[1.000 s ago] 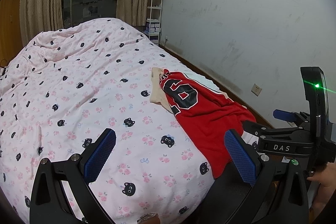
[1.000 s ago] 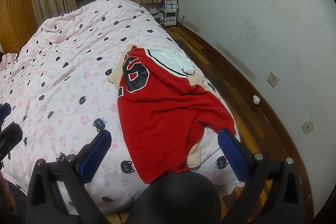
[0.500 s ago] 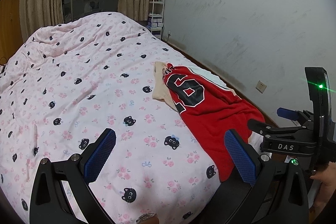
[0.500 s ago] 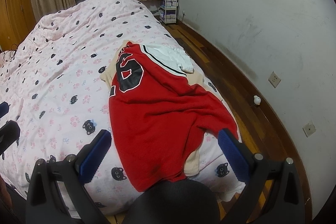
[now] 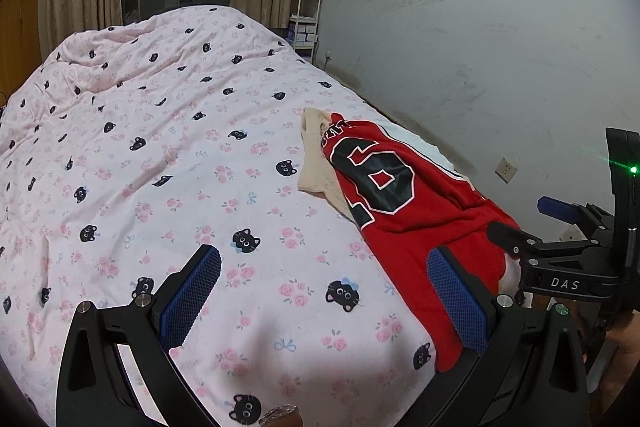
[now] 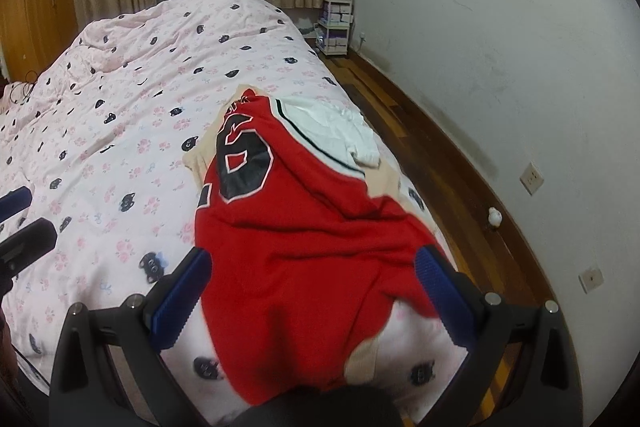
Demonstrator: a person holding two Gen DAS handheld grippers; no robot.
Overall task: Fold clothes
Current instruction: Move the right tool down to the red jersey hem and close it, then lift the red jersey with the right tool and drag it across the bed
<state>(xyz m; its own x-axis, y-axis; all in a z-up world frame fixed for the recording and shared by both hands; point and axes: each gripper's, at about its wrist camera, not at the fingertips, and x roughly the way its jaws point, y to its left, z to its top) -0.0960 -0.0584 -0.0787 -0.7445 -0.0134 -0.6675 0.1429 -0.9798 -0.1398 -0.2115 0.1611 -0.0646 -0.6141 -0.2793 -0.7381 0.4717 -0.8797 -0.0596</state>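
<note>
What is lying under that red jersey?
Under the jersey a beige garment and a white one peek out; how much they extend beneath is hidden.

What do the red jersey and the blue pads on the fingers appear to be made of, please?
The red jersey looks like a matte knit sports fabric: it drapes in soft folds, with a stitched or printed black number. The pads on the fingers look like blue rubber or plastic; a fine grid texture covers them.
</note>
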